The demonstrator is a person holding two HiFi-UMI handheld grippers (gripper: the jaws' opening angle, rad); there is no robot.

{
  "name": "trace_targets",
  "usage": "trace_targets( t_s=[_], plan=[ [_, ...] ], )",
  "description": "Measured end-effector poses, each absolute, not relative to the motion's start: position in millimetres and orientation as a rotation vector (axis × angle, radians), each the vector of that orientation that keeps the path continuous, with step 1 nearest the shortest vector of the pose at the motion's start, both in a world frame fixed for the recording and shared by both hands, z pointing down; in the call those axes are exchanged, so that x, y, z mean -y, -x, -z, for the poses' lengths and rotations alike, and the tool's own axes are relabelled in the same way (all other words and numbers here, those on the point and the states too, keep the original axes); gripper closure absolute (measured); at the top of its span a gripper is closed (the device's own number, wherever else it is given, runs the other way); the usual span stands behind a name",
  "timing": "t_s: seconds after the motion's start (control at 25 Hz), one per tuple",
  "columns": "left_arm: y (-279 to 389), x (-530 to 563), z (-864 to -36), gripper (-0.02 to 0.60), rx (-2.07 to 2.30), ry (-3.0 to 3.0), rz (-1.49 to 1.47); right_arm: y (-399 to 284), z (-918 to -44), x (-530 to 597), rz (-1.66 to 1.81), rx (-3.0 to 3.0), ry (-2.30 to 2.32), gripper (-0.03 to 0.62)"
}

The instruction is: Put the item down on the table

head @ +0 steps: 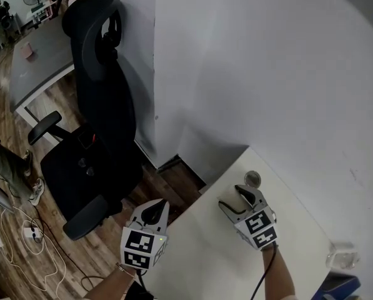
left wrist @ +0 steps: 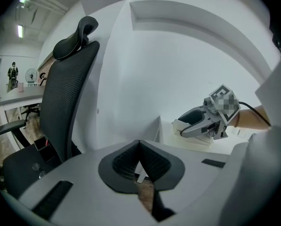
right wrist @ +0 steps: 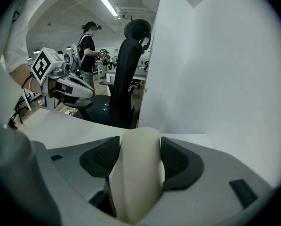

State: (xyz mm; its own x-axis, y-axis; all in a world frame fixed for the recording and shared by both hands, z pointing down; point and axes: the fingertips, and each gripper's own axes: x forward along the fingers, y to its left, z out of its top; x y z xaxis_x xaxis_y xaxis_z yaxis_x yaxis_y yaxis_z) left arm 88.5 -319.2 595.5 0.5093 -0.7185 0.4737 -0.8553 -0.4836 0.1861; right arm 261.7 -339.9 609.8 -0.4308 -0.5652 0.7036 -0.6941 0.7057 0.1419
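Note:
A cream-white rounded item (right wrist: 138, 173) stands upright between the jaws of my right gripper (right wrist: 139, 147), which is shut on it. In the head view that gripper (head: 234, 197) hangs over the white table (head: 205, 255) near its far corner, the item (head: 227, 197) showing pale at its tips. From the left gripper view I see it side-on (left wrist: 189, 122), the item (left wrist: 177, 125) poking out in front, close above the tabletop. My left gripper (head: 154, 209) hovers at the table's left edge; its jaws (left wrist: 139, 144) meet with nothing between them.
A small round metal piece (head: 253, 179) lies on the table just beyond the right gripper. A clear container (head: 342, 255) and a blue thing (head: 340, 287) sit at the right edge. A black office chair (head: 95, 124) stands left of the table, a white wall (head: 267, 61) behind. A person (right wrist: 88, 46) stands far off.

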Motion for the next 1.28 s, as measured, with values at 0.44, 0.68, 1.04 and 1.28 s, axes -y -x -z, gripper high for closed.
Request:
trace_targets(
  t_s=[0.44,0.68,1.04,1.28],
  plan=[
    [-85.1,321.4,-596.0,0.566,1.307,-2.351,-0.463,-259.4,-623.1,341.4,-0.268,2.061,-0.919,0.303],
    [-81.4,321.5,-594.8,0.566,1.310,-2.351,-0.466,-262.2,-627.8,343.6,-0.344,2.020,-0.921,0.301],
    [-78.2,316.3,-588.0,0.566,1.302,-2.360,-0.476,-265.7,-633.1,346.4,-0.382,1.941,-0.925,0.299],
    [-72.0,308.1,-582.4,0.566,1.312,-2.360,-0.485,-268.3,-622.3,350.0,-0.348,1.953,-0.987,0.289]
  ],
)
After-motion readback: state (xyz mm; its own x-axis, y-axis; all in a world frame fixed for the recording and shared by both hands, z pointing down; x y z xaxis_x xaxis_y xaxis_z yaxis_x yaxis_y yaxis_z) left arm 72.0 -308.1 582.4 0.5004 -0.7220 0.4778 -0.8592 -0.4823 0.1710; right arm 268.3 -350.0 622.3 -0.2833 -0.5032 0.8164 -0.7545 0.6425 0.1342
